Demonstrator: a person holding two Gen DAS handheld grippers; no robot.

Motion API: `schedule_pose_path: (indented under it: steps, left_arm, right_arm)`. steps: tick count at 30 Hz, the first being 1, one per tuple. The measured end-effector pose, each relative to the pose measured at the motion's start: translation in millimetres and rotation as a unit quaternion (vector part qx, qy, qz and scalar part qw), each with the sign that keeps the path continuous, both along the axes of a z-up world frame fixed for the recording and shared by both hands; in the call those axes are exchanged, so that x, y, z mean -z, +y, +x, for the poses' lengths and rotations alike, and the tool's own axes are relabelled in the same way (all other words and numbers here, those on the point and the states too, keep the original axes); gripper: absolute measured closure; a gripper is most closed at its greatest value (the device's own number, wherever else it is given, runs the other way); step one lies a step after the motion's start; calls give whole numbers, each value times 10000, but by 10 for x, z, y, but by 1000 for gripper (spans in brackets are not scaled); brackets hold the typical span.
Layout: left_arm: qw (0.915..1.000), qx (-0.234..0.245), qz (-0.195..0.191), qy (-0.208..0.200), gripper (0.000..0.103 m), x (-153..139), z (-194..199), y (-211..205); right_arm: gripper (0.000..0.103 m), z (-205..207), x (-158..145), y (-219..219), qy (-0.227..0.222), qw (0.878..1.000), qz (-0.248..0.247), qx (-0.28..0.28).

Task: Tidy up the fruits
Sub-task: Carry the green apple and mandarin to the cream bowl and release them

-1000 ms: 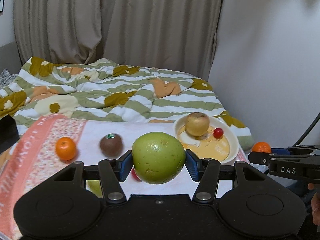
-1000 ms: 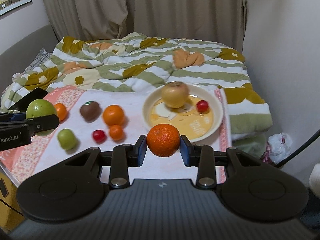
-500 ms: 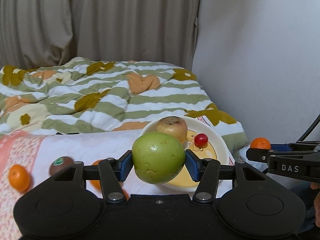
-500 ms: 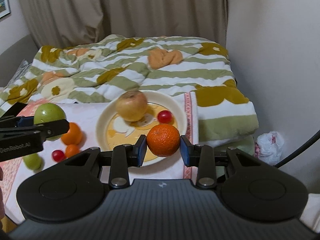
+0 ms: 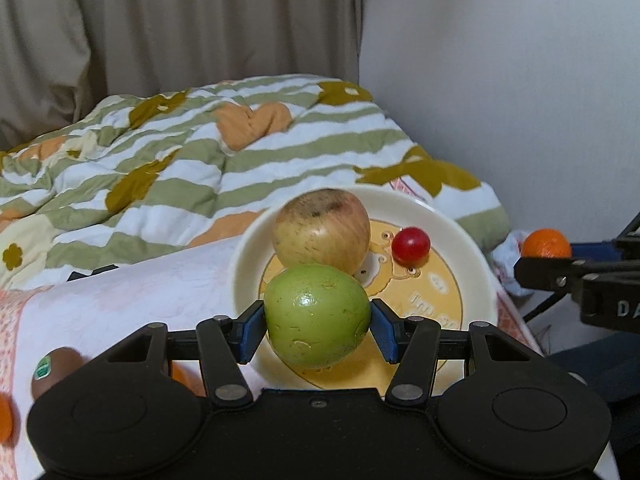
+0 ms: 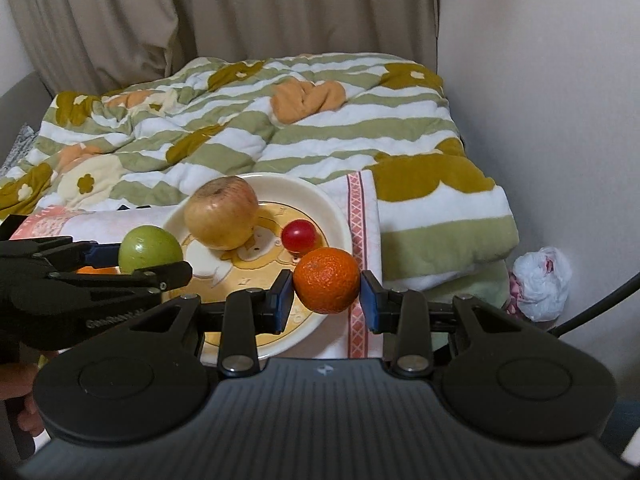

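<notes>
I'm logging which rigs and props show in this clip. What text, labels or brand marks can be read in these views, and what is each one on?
"DA": white letters on the right gripper body, cut off by the edge of the left wrist view.
Embossed wording on the left gripper body in the right wrist view: too faint to read.
Lettering on the plate: too blurred.
Green sticker on the kiwi: too small.

A bedroom in a home is shown. A bed is covered by a striped quilt [image 6: 256, 128] with flower shapes, and beige curtains [image 6: 224, 12] are hung behind it at the far side. A plain white wall [image 6: 540, 80] is seen at the right, and a plate [image 6: 340, 216] of fruit is set on a towel [image 5: 120, 300] on the bed.
</notes>
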State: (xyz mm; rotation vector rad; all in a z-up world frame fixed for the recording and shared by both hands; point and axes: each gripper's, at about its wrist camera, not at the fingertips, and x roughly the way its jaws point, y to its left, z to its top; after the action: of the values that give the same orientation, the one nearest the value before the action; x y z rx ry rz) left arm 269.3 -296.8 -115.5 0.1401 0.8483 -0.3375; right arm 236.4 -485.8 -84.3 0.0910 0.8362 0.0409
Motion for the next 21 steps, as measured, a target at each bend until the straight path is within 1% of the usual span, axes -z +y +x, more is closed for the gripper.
schedule_pose_path:
  steps: [4, 9, 10, 11, 12, 13, 14, 18, 21]
  left_arm:
    - [9998, 121, 105, 95, 43, 100, 68, -58]
    - [9994, 199, 259, 121, 43, 148, 91, -112]
    - [9994, 218, 257, 99, 40, 145, 85, -113]
    - [9994, 242, 251, 57, 30, 127, 81, -119]
    - [9993, 267, 254, 18, 23, 105, 78, -124]
    - [9992, 289, 256, -37, 14, 78, 62, -123]
    - [9992, 294, 266, -78, 13, 54, 45, -119]
    - [9990, 320, 292, -110, 12, -23, -42, -73]
    - [9994, 236, 231, -116, 9, -86, -120, 6]
  right_arm:
    - [52, 25, 51, -40, 57, 10000, -5, 71]
    - [52, 39, 80, -75, 98, 9998, 8, 171]
    - [52, 41, 81, -80, 101, 9998, 8, 187]
    - [52, 41, 77, -87, 97, 9998, 5, 198]
    - [52, 38, 73, -90, 95, 9997, 3, 210]
    - [52, 38, 66, -95, 91, 9997, 4, 216]
    - [52, 37, 59, -95, 86, 9997, 2, 221]
    - [52, 30, 18, -81, 56, 9998, -2, 188]
    - [52, 40, 11, -47, 59, 9999, -5, 110]
